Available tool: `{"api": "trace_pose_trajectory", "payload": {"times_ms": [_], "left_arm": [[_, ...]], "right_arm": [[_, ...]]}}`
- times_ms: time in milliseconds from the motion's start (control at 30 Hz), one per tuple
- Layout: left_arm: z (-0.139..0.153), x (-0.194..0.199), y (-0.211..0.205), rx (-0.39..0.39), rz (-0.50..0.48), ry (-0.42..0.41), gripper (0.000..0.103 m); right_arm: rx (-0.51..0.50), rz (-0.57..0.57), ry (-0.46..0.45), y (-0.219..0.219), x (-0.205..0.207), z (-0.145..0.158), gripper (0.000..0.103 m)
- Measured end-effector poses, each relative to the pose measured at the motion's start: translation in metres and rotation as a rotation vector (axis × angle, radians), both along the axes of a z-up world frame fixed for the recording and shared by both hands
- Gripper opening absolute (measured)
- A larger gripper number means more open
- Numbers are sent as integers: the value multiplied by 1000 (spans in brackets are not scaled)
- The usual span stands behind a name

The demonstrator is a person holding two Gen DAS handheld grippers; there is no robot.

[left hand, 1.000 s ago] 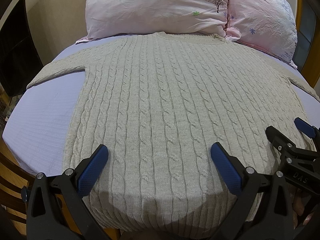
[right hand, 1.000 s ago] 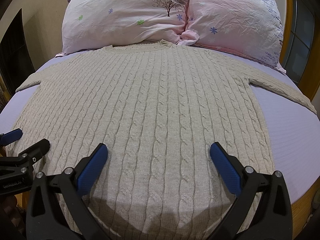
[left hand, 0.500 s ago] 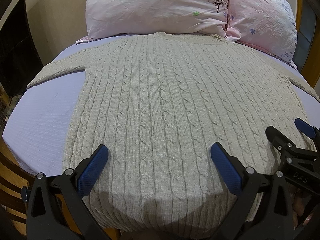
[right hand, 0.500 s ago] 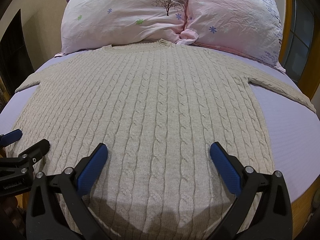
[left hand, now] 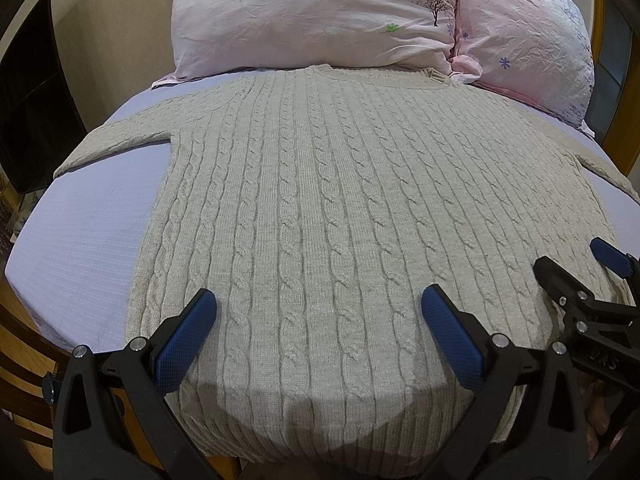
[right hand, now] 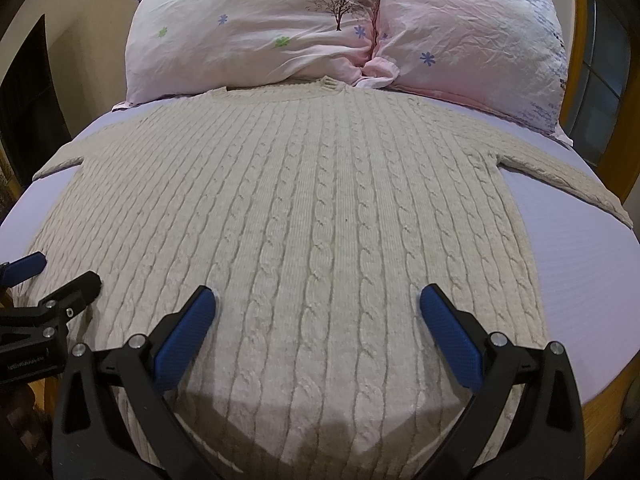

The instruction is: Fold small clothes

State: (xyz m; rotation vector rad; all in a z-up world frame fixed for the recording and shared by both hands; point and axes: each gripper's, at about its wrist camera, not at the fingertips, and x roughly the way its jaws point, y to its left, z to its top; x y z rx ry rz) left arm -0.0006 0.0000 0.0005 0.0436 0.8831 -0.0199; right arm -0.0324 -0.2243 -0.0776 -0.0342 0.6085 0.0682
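A beige cable-knit sweater (left hand: 320, 200) lies flat and face up on the bed, collar toward the pillows, sleeves spread to both sides. It also fills the right wrist view (right hand: 312, 220). My left gripper (left hand: 318, 304) is open and empty, hovering over the hem's left part. My right gripper (right hand: 318, 304) is open and empty over the hem's right part. The right gripper shows at the right edge of the left wrist view (left hand: 576, 264). The left gripper shows at the left edge of the right wrist view (right hand: 60, 272).
The bed has a lavender sheet (left hand: 92, 236) bare on both sides of the sweater. Two pink flowered pillows (right hand: 256, 32) (right hand: 472, 36) lie at the head. A dark screen (left hand: 28, 100) stands at the left. A wooden bed frame (right hand: 600, 412) borders the near edge.
The right wrist view has shifted slightly: the right gripper has moved a little forward and left over the sweater. The left gripper and the sweater have not moved.
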Motion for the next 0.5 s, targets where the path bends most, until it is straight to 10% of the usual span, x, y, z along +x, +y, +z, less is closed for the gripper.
{"api": "trace_pose_trajectory", "payload": {"times_ms": [233, 433, 500], "left_arm": [[-1, -1, 3, 0, -36, -40, 102], [10, 1, 25, -95, -62, -113, 102], [17, 4, 38, -139, -50, -158, 102]], "right_arm": [[76, 94, 1, -35, 1, 16, 101], [356, -322, -133, -204, 20, 66, 97], [518, -459, -111, -274, 36, 67, 79]]}}
